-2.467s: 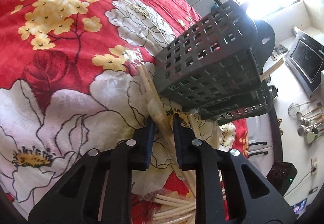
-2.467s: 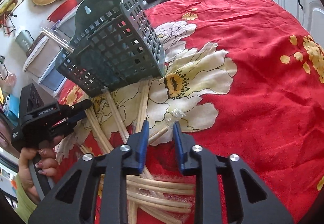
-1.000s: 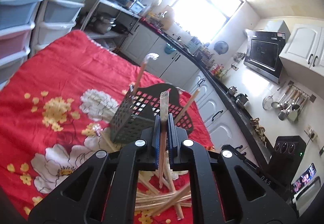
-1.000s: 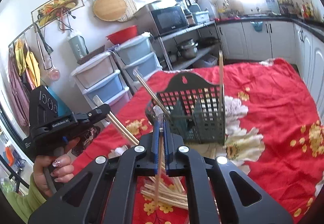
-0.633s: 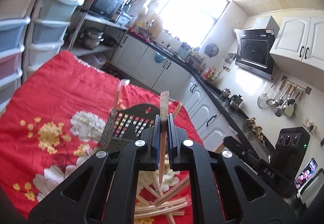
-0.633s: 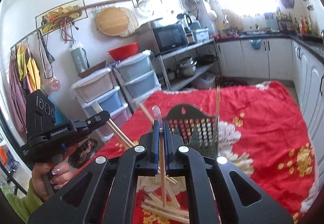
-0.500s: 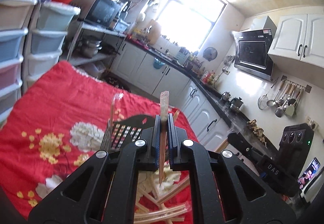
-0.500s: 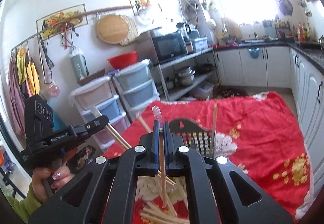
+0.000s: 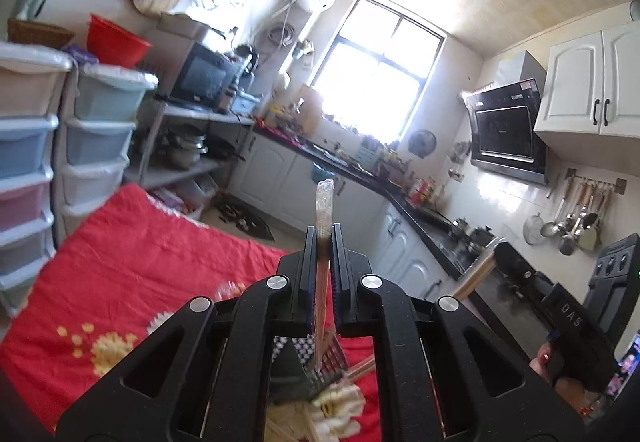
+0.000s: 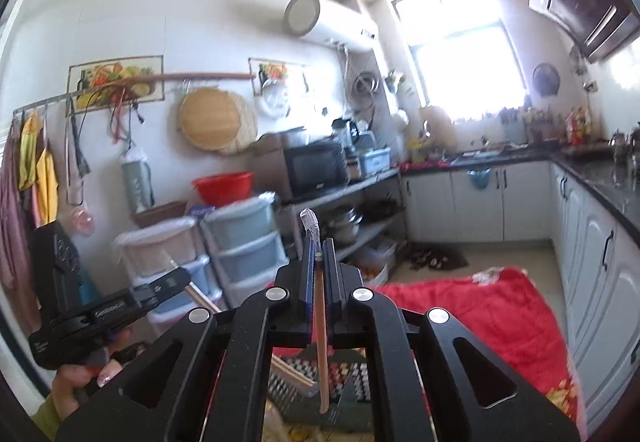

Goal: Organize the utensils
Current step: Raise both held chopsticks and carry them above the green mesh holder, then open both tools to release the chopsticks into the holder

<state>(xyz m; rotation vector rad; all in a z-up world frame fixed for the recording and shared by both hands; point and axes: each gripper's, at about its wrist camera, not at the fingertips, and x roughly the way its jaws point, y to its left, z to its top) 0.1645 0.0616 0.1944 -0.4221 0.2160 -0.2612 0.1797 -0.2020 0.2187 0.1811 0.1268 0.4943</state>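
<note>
Gripping one wrapped chopstick pair each, both tools are clamped narrow. The left tool [image 9: 321,242] holds its chopsticks [image 9: 323,210] upright, wrapper end above the jaws and bare ends hanging below. The right tool [image 10: 319,254] holds its chopsticks [image 10: 320,322] the same way, with the crinkled wrapper tip above and the wooden shaft pointing down toward the basket [image 10: 320,382].

Handling: the sticks appear light, thin and stiff, so little clamping force is needed. The plastic wrapper is likely slick, so a hold on it may slide or let the pair pivot between the pads. A grip near the upper third, as here, lets the long end hang straight for lowering into a basket compartment.

The dark perforated basket sits below both tools on a red floral cloth [image 9: 132,254] covering the desk. Loose chopsticks [image 9: 360,366] lie just beside it. The cloth is soft, so the basket may tip if a stick strikes its rim.

Room: a kitchen with a bright window [image 9: 380,82], white cabinets and stacked plastic drawers [image 10: 244,242]. A hand [image 10: 80,374] holds the left tool's grip.
</note>
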